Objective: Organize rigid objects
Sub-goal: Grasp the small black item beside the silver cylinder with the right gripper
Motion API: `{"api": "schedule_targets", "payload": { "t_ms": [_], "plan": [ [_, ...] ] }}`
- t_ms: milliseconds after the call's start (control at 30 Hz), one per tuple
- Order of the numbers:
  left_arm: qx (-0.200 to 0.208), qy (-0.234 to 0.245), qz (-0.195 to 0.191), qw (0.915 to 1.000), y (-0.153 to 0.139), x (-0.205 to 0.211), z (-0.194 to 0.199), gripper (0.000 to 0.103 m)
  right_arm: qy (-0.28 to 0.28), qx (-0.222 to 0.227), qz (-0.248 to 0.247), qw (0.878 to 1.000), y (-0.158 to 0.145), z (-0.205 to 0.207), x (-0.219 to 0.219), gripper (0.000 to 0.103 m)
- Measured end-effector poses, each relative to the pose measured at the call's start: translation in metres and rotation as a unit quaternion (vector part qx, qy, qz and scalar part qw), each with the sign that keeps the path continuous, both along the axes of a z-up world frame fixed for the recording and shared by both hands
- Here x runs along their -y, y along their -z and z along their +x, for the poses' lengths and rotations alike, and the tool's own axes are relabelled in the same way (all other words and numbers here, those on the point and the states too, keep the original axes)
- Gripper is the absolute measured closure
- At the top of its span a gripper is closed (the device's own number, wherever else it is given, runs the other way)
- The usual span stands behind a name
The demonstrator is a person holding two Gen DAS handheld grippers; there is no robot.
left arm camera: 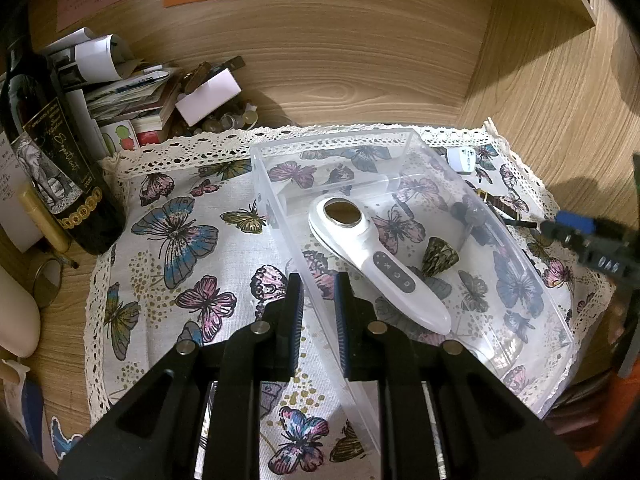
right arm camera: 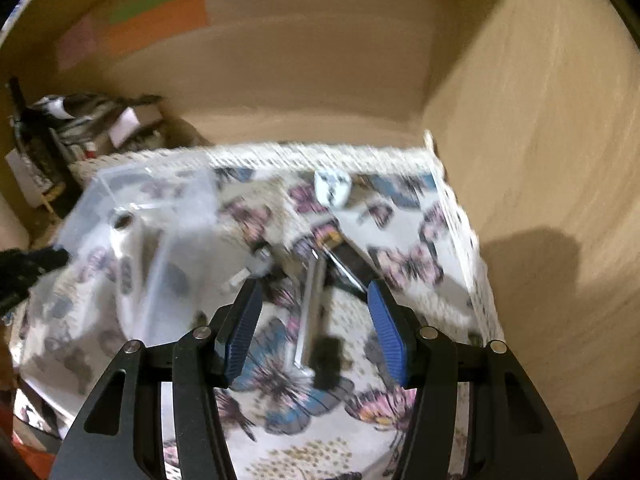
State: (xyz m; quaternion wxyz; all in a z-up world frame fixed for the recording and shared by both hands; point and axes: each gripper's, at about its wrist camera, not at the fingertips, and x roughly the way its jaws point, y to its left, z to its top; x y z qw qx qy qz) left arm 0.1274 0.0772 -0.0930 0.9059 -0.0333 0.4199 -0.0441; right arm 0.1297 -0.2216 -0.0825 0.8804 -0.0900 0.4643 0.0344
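two grippers: left gripper (left arm camera: 319,300) clamped on clear bin (left arm camera: 532,280) wall, frame centre; right gripper (right arm camera: 314,322) jaws apart, empty, above butterfly cloth (right arm camera: 280,384).

The near wall of a clear plastic bin (left arm camera: 400,152) is clamped by the left gripper (left arm camera: 319,312) — inside are seen a white handheld device (left arm camera: 380,268) and a small bronze bell (left arm camera: 440,258).
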Motion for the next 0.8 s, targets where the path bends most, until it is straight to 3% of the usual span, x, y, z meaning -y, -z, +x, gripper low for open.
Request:
{"api": "schedule_targets", "payload": {
  "t_ms": [267, 467, 700, 800],
  "plan": [
    [0.0, 0.001, 0.002, 1.0, 0.0, 0.001, 0.001, 0.088, 0.028, -0.076, 0.033, 0.996, 0.047, -0.009, 0.021, 0.051],
    [0.0, 0.001, 0.001, 1.0, 0.0, 0.001, 0.001, 0.088, 0.016, -0.066, 0.01, 0.998, 0.052, -0.016, 0.018, 0.052],
    [0.0, 0.001, 0.001, 1.0, 0.0, 0.001, 0.001, 0.088, 0.01, -0.053, -0.011, 0.998, 0.052, -0.007, 0.017, 0.078],
    [0.0, 0.001, 0.0, 1.0, 0.0, 0.001, 0.001, 0.088, 0.01, -0.049, -0.015, 0.999, 0.05, -0.006, 0.016, 0.079]
  ]
}}
